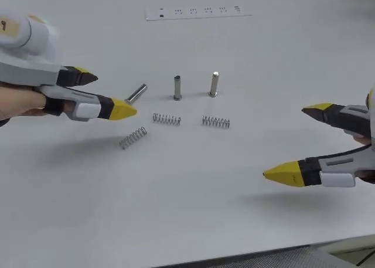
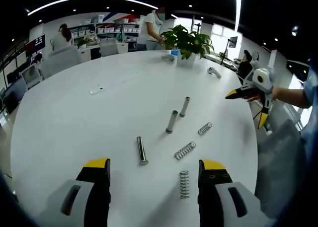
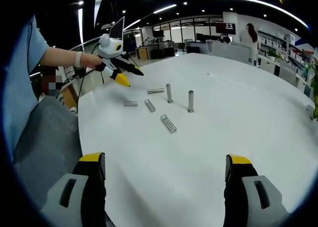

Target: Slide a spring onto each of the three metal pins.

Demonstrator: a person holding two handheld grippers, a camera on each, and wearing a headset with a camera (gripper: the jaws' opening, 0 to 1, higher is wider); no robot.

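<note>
Springs point(image 1: 166, 119), three of them, lie loose on the white table point(image 1: 187, 209), each apart from the pins. Nearest the person, the right gripper point(image 1: 284, 142) hovers over bare tabletop at the right edge of the head view, jaws spread wide with nothing between them; its own view shows the same wide gap point(image 3: 165, 160). Farther in, the left gripper point(image 1: 114, 94) is held above the table with its jaws wide too and nothing in them point(image 2: 155, 165). Just past its lower tip, the tilted spring point(image 1: 133, 138) lies closest to the person. The middle spring point(image 1: 166, 119) and the third spring point(image 1: 215, 122) lie in a rough line beyond it. Behind the springs comes the fallen pin point(image 1: 136, 94), on its side near the left gripper's lower tip. Beside it the darker pin point(image 1: 177, 87) and the shiny pin point(image 1: 214, 84) stand upright. At the far edge lies a white power strip point(image 1: 199, 12).
</note>
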